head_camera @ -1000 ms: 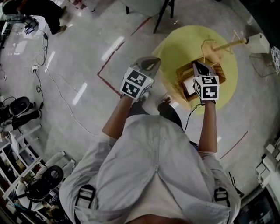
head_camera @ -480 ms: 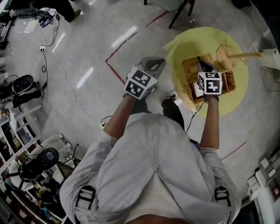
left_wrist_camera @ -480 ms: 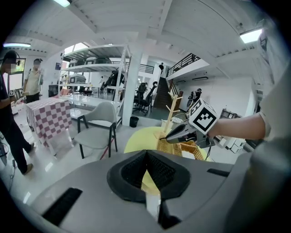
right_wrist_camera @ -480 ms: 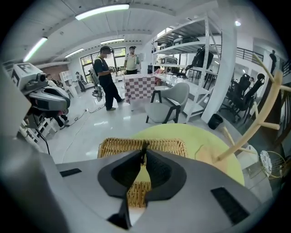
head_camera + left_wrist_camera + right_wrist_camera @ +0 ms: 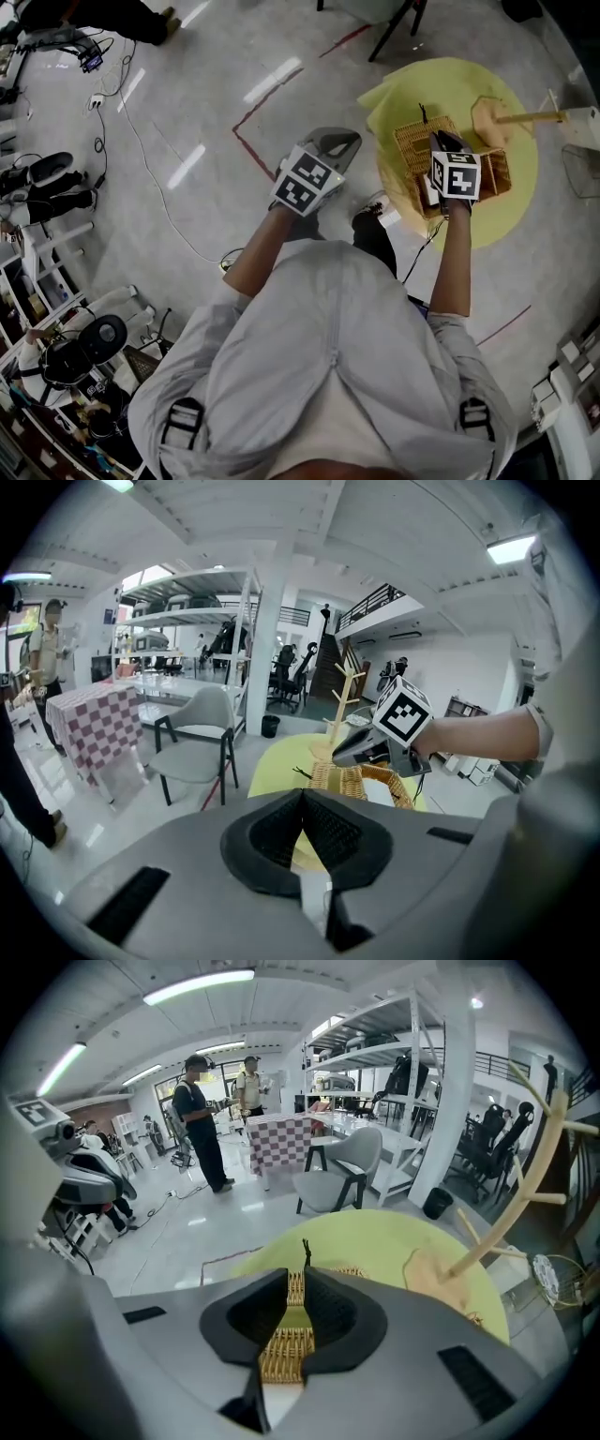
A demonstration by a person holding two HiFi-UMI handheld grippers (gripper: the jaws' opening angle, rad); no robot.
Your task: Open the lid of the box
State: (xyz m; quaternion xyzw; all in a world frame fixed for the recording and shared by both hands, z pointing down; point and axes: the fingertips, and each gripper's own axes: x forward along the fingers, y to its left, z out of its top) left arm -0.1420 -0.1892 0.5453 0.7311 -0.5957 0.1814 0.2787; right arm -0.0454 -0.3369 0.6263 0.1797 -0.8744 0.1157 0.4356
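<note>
A wicker box (image 5: 494,174) stands on a round yellow table (image 5: 497,225), with something white inside it. Its wicker lid (image 5: 412,145) lies swung out to the box's left, a small black loop (image 5: 306,1249) at its far edge. My right gripper (image 5: 441,142) hovers just over the lid (image 5: 291,1349); its jaws stand a narrow gap apart and wicker shows through the gap. In the left gripper view the right gripper (image 5: 352,752) points down at the lid (image 5: 330,776). My left gripper (image 5: 333,141) is held in the air left of the table, shut and empty.
A wooden coat stand (image 5: 514,117) rises from the table's far right side. A grey chair (image 5: 192,733) stands on the floor beyond the table. Cables trail across the floor (image 5: 141,216) to my left. People stand further back (image 5: 202,1119).
The head view has shifted, so the table sits further right. My right gripper has stayed over the box and its lid. The left gripper has hardly moved.
</note>
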